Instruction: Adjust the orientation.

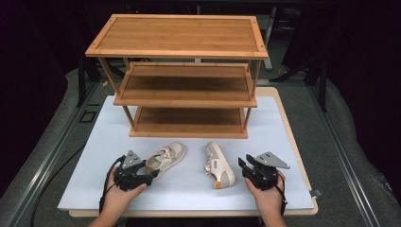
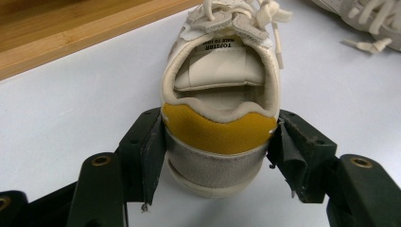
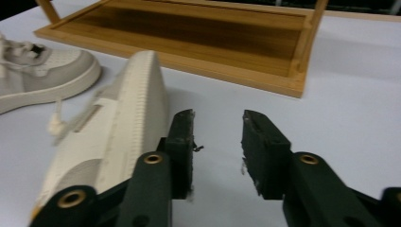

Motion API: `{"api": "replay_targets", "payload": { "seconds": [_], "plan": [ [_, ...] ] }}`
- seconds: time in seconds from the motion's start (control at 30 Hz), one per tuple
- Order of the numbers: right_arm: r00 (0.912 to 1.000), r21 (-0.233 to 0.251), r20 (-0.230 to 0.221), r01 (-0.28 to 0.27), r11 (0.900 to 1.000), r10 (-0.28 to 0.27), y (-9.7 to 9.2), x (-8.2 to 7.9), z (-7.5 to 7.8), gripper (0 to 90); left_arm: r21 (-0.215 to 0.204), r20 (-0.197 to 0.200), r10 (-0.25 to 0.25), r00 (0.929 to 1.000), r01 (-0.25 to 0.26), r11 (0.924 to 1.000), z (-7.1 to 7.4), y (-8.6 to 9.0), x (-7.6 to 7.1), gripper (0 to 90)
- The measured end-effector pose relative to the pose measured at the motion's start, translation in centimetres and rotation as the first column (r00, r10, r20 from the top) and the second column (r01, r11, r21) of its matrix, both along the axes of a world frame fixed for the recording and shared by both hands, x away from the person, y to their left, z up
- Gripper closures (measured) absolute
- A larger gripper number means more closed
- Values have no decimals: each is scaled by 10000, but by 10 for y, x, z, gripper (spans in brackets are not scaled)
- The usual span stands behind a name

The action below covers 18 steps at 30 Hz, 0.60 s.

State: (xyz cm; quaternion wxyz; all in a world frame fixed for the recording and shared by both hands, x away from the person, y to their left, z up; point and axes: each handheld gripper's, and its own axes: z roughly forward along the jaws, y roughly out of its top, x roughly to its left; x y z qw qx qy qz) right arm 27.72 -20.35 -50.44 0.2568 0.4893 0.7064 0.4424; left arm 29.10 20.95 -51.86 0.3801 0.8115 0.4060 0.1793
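- The left hand-held gripper (image 1: pixel 152 175) has its two black jaws around the heel of the left cream lace-up sneaker with a mustard-yellow heel patch (image 1: pixel 165 158). In the left gripper view (image 2: pixel 218 156) both pads press against the sides of that heel, so it is grasping the shoe, with the jaws set fairly wide.
- That sneaker lies on the white desk (image 1: pixel 94 161), toe pointing toward the rack.
- The right hand-held gripper (image 1: pixel 244 165) is released. In the right gripper view (image 3: pixel 217 146) bare desk shows between the pads.
- Its left jaw lies just beside the ribbed sole edge of the right cream sneaker (image 1: pixel 218 165). I cannot tell whether it touches.
- The right sneaker (image 3: pixel 113 132) lies tipped on its side, sole toward that gripper and toe toward the rack.
- The two shoes lie near each other, with a gap of bare desk between.
- Behind them stands a three-tier bamboo shoe rack (image 1: pixel 177 38), its lowest shelf (image 3: pixel 198 42) close to the shoe tips.
- A hand (image 1: pixel 120 196) holds the left gripper from the bottom edge.
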Motion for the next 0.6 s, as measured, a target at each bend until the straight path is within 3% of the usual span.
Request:
{"api": "replay_targets", "payload": {
  "seconds": [0.13, 0.3, 0.6],
  "plan": [
    [9993, -229, 191, -323, 9992, 328, 8, -11, 6, 765, -231, 49, 0, 10000, 1, 9997, -2, 2, -3, 364],
    [9981, -362, 288, -535, 9979, 546, 15, -19, 10, 793, -290, 41, -2, 10000, 3, 9996, -2, 2, -3, 357],
    [9872, -605, 206, -1564, 9858, 1579, 37, -28, 11, 849, -472, 19, -107, 9999, 108, 9988, 2, 6, -5, 355]
  ]
}}
